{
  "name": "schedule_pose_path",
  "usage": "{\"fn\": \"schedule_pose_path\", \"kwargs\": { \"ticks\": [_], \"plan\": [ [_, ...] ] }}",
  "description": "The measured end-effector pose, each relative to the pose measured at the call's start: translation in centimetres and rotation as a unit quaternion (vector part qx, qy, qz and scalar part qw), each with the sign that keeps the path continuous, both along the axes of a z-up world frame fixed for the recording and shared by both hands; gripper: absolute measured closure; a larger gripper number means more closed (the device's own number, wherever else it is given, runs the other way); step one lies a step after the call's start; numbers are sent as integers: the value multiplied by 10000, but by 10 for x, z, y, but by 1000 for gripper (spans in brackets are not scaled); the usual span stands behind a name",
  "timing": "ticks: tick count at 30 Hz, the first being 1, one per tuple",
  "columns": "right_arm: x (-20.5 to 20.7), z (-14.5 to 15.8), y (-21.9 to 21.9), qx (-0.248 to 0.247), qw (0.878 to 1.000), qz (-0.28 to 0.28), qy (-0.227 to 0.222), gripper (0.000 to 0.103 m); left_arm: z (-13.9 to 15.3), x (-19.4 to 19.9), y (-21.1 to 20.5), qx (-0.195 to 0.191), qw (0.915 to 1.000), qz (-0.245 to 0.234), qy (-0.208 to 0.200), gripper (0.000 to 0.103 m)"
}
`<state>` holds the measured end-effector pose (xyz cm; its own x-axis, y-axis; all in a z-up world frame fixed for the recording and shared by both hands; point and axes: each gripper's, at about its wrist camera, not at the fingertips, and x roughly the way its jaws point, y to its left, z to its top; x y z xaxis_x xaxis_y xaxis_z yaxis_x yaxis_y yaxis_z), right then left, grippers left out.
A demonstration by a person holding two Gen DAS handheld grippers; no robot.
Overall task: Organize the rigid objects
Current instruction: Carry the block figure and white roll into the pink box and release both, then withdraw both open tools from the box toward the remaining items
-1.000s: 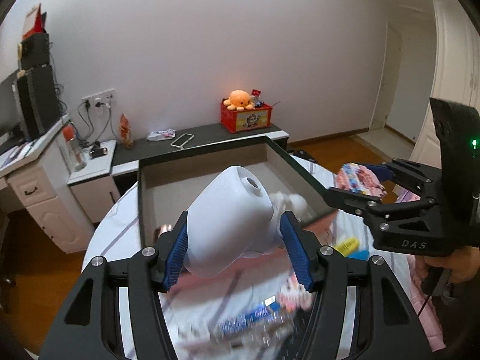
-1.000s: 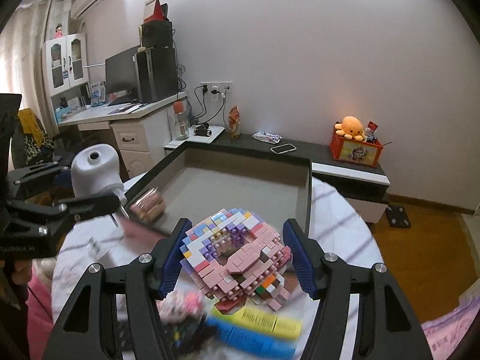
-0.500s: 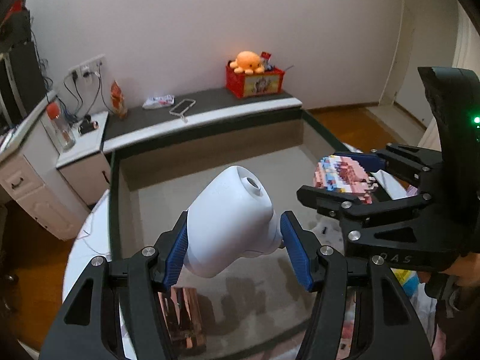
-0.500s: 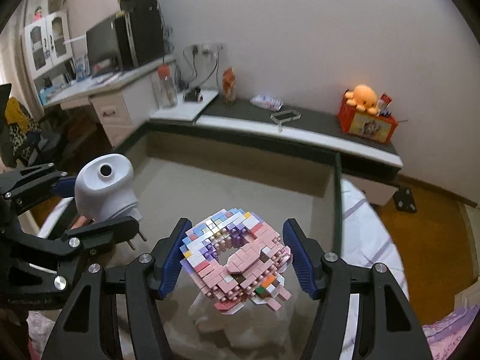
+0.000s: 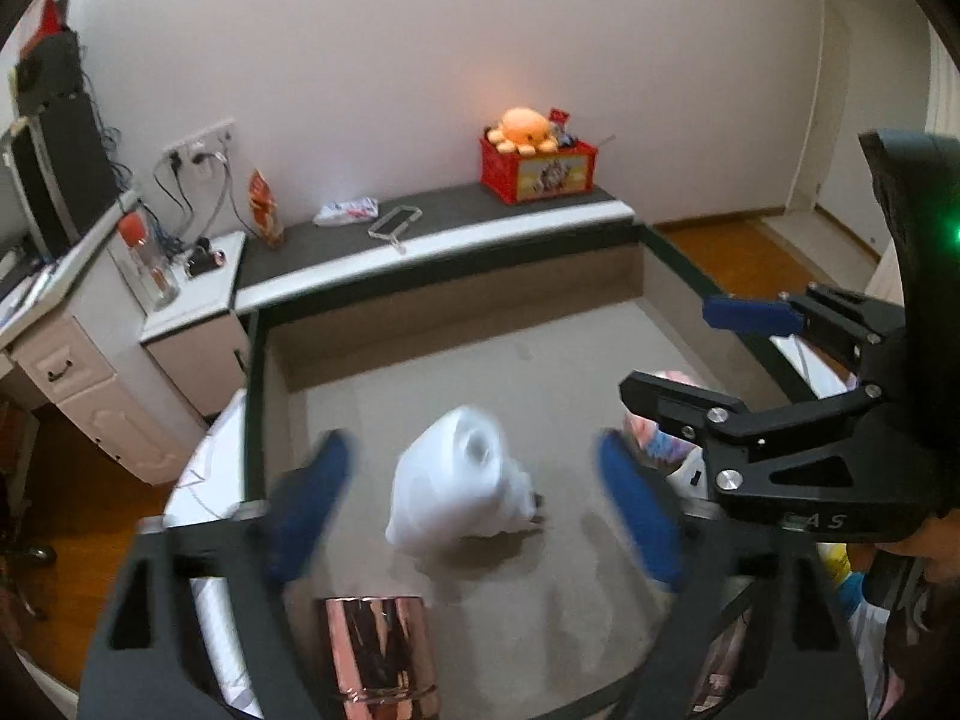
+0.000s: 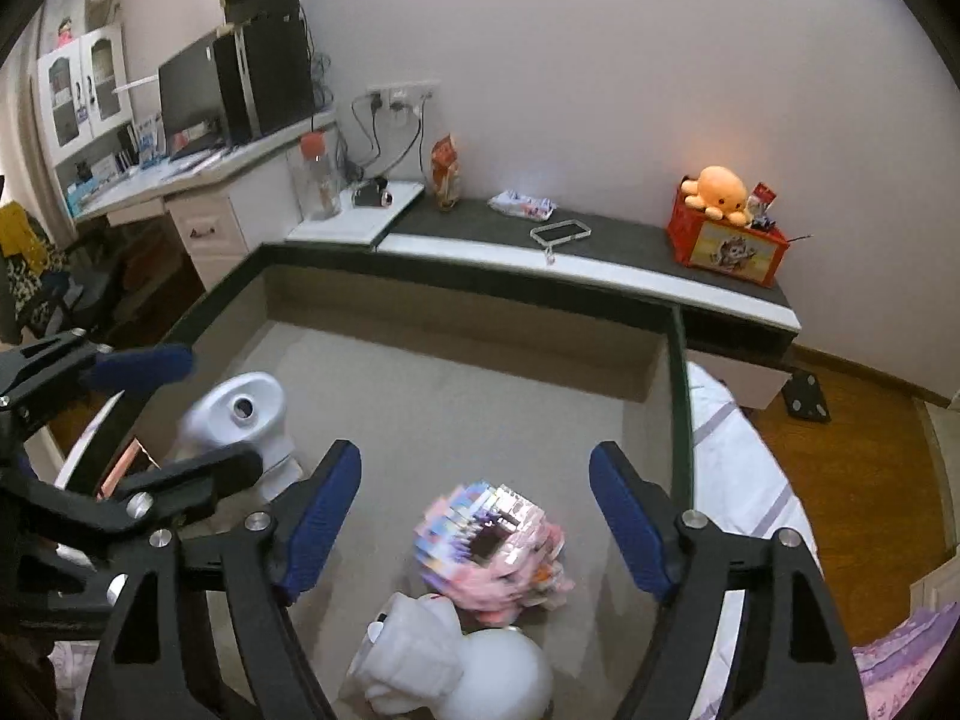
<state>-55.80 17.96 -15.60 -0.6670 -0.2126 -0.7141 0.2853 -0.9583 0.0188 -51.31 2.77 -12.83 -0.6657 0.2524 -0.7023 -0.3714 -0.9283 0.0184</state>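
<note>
Over the grey fabric box (image 5: 258, 396), my left gripper (image 5: 474, 510) has its jaws opening. The white plug-in device (image 5: 456, 486) sits blurred between the blue pads, touching neither. My right gripper (image 6: 477, 519) hangs over the same box (image 6: 468, 276), its jaws opening as well. The pink brick-built model (image 6: 492, 546) lies loose and blurred below its pads. Each gripper shows in the other's view: the right gripper (image 5: 708, 354) with the brick model (image 5: 660, 438) behind its finger, and the left gripper (image 6: 174, 420) around the white device (image 6: 240, 420).
A copper cup (image 5: 375, 648) stands in the box's near left corner. A white soft figure (image 6: 414, 660) and a white ball (image 6: 504, 684) lie at its near side. Behind the box, a low shelf (image 6: 600, 252) holds a red crate with an orange octopus toy (image 6: 720, 192).
Both grippers moved forward and down over the box, then opened. The white device and the brick model left the pads and dropped toward the box floor.
</note>
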Motion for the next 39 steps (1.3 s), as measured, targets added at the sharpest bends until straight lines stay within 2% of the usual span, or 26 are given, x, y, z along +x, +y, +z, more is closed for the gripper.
{"fn": "schedule_pose_path", "kwargs": {
  "ticks": [9,17,26,32,39],
  "plan": [
    [27,29,6,-267,9993,-74,251,23,35,38,-22,187,9977,449,467,0],
    [71,53,13,-415,9977,-126,520,22,49,85,-30,134,9968,467,636,0],
    [128,66,24,-583,9955,-223,715,22,63,149,-42,158,9941,545,924,0],
    [175,73,34,-735,9923,-317,948,21,64,191,-53,225,9921,627,1062,0],
    [218,72,44,-829,9891,-518,1102,18,51,233,-58,291,9927,621,988,0]
  ]
}}
